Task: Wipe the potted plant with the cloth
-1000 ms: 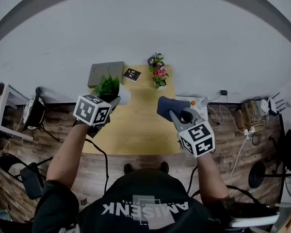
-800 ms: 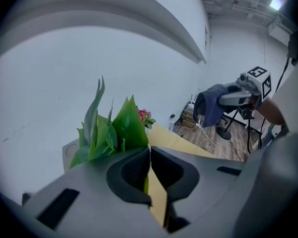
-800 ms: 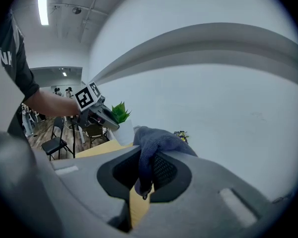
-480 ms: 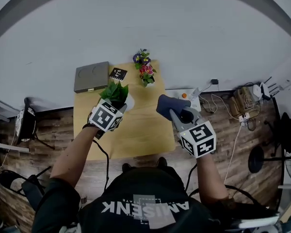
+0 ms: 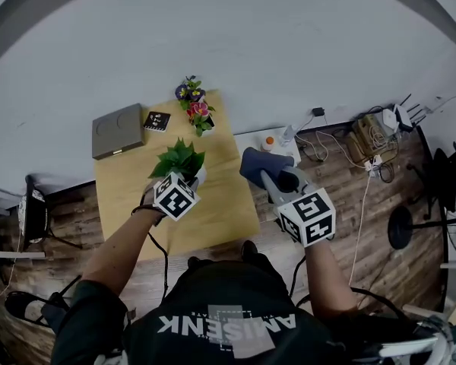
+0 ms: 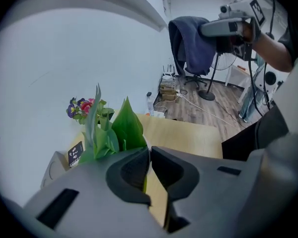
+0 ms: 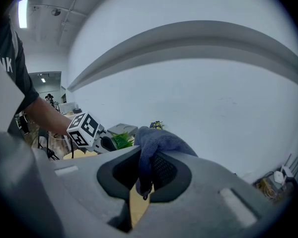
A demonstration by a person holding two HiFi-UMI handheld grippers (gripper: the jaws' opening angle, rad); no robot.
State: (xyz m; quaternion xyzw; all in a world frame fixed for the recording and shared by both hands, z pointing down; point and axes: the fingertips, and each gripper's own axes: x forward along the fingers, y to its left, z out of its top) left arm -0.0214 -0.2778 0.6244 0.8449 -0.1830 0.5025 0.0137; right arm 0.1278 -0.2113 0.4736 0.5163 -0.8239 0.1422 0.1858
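The potted plant (image 5: 178,160) has broad green leaves and a white pot (image 5: 201,176); it sits low over the light wooden table (image 5: 224,207). My left gripper (image 5: 191,179) is shut on the pot's thin rim, which shows between the pads below the leaves (image 6: 120,130). Its jaws have just been opening slightly, with the rim still between them. To the right, beyond the table's edge, my right gripper (image 5: 264,175) is shut on a dark blue cloth (image 5: 257,166). That cloth (image 7: 154,142) bunches over the jaws and hangs down between them.
A small pot of purple and red flowers (image 5: 193,106), a black card (image 5: 157,120) and a flat grey box (image 5: 118,130) stand at the table's far end by the white wall. A white power strip (image 5: 270,141) and cables (image 5: 365,147) lie on the wooden floor to the right.
My left gripper has come down toward the table with the plant and rolled. The right gripper with the cloth has shifted only a little.
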